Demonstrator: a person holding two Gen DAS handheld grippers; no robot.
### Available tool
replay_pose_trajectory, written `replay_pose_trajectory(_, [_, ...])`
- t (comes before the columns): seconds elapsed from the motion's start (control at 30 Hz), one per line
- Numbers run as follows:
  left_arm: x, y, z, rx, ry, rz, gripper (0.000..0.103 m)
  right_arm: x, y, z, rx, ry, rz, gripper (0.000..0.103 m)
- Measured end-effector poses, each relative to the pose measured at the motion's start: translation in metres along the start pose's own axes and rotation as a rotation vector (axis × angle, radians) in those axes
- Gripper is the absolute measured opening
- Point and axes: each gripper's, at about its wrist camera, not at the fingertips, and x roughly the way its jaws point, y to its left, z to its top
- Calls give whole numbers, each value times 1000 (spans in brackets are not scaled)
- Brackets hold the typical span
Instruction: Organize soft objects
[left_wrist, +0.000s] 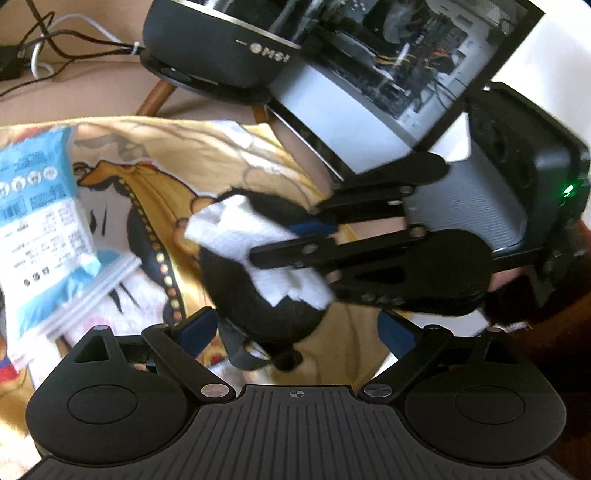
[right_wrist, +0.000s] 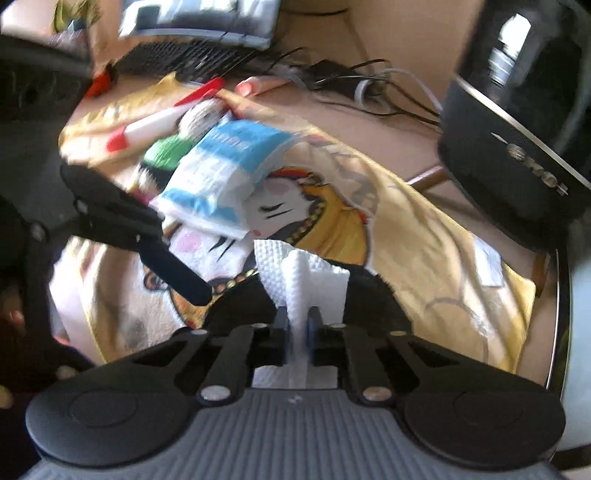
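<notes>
A yellow printed cloth (right_wrist: 406, 221) is spread over the tan surface (left_wrist: 92, 92) and serves as the landmark. Near the middle of the cloth a black rounded soft object (left_wrist: 266, 314) is seen, and a white paper towel (right_wrist: 299, 280) is draped across its top. The right gripper (right_wrist: 297, 328) is closed narrowly on a fold of the paper towel, which is pinched between its blue pads (right_wrist: 312, 326); in the left wrist view the same gripper (left_wrist: 291, 229) is seen reaching in from the right edge of the cloth. The left gripper (left_wrist: 295, 332) is held wide apart, nothing being pressed by its fingers, and is poised just before the black object at the near edge of the cloth. A blue and white plastic packet (right_wrist: 221, 173) lies on the far left part of the cloth. Beyond the cloth a black speaker (left_wrist: 218, 48) and tangled cables (right_wrist: 369, 88) are visible.
</notes>
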Motion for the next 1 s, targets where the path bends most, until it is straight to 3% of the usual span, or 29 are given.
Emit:
replay_pose_trajectory(0.1, [5,6,9,-25,-48,75,97,-17,-34,2,186,-54,7,10])
replay_pose_trajectory(0.27, [17,22,31,-65,-81,128,97,-55,-90,-14,475,-160,-17,10])
replay_pose_trajectory(0.43, [41,9,40,45,-2,56,96,-74,-111,-39,599,-190,-63,12])
replay_pose_trajectory(0.5, [50,2,37,80,25,65,85,-75,-110,-47,621,-183,-61,13])
replay_pose_trajectory(0.57, [53,-5,35,108,23,113,33,-75,-107,-53,633,-178,-57,13])
replay_pose_trajectory(0.63, [51,-11,37,117,12,143,27,-73,-105,-54,632,-179,-50,13])
replay_pose_trajectory(0.7, [45,-24,41,216,-28,215,24,-72,-105,-53,630,-184,-47,13])
replay_pose_trajectory(0.77, [41,-47,44,440,-75,346,23,-72,-106,-50,620,-193,-48,13])
replay_pose_trajectory(0.87, [46,-67,42,690,-73,454,24,-73,-106,-41,605,-222,-40,12])
replay_pose_trajectory(1.0, [56,-74,33,740,-27,442,25,-75,-97,-22,556,-269,26,12])
